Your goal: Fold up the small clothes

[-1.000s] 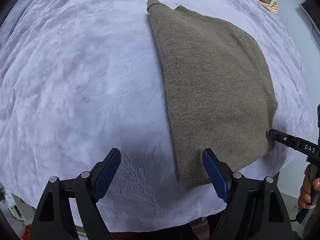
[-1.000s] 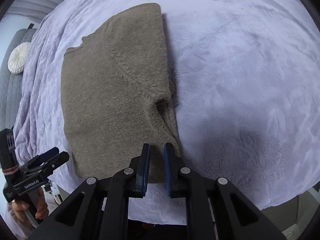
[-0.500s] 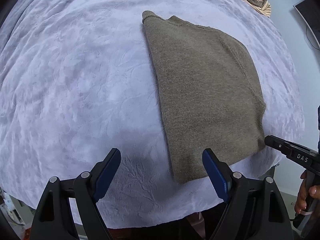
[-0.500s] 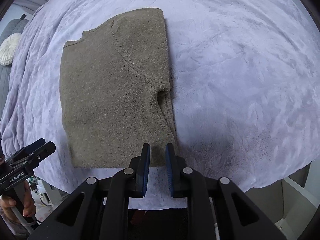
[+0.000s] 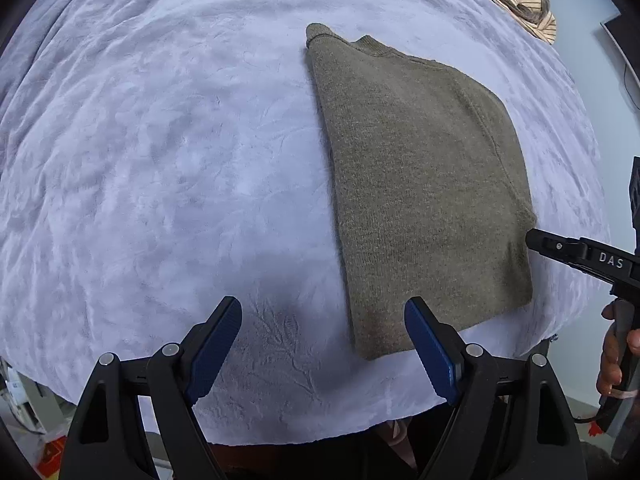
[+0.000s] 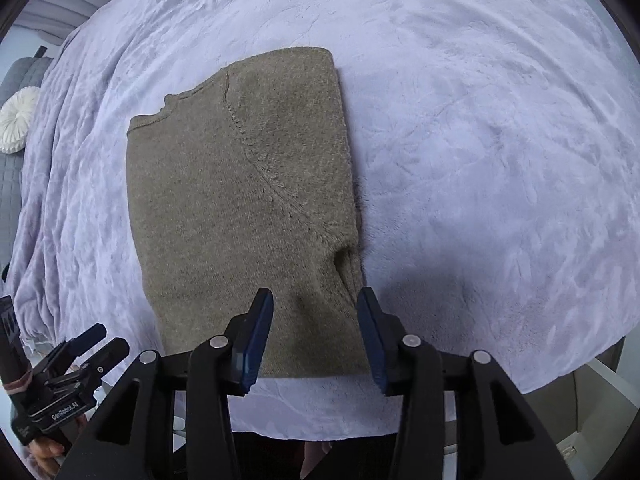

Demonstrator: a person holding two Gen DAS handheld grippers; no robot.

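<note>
Brown sweater (image 6: 244, 216) lies half-folded on the bed (image 6: 480, 140); both hand-held grippers, left (image 5: 322, 344) and right (image 6: 314, 334), hang open. Next, pinch the near edge.

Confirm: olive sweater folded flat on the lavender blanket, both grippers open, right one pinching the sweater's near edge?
Not quite. The right gripper is open but pinches nothing: the right wrist view shows its jaws spread above the sweater. The rest holds: sweater folded on the blanket, left gripper open.
</note>
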